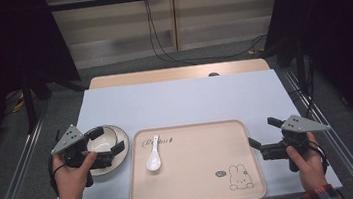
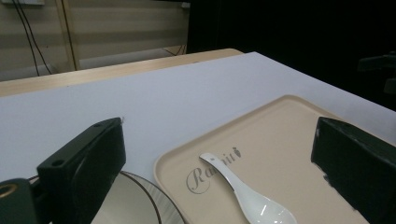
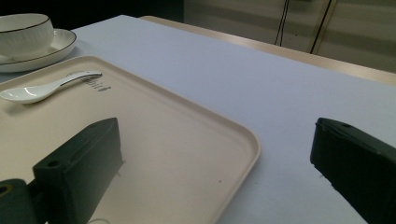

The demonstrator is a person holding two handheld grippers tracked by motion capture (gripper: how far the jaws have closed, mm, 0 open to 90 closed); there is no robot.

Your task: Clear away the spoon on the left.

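Bowl (image 1: 101, 140), white with a dark rim line, sits on a matching saucer (image 1: 122, 145) directly under the left gripper (image 1: 105, 146). That gripper's jaws are spread wide and straddle the bowl, one over its far rim and one over its near rim, holding nothing. In the left gripper view the saucer's edge (image 2: 154, 205) shows low between the jaws, with the tray's corner just beyond it.

Just right of the left gripper lies a beige tray (image 1: 199, 187) with a small rabbit drawing near its front right corner. One white ceramic soup spoon (image 1: 153, 155) rests on the tray's left part, handle pointing away from the person.

The right gripper (image 1: 261, 132) hovers past the tray's right edge, jaws also spread and empty; its view looks across the tray (image 3: 196, 140) toward the spoon (image 3: 42, 88) and, farther off, the bowl (image 3: 25, 32).

Beyond both tools stretches the white tabletop (image 1: 179, 99).

Likely risk: if the left jaws close off-centre on the smooth, rounded bowl, it could slip, tip, or drag the saucer. Lifting the bowl alone might also knock the saucer against the tray.

Count: one bowl, one saucer, one spoon, one tray, two grippers.
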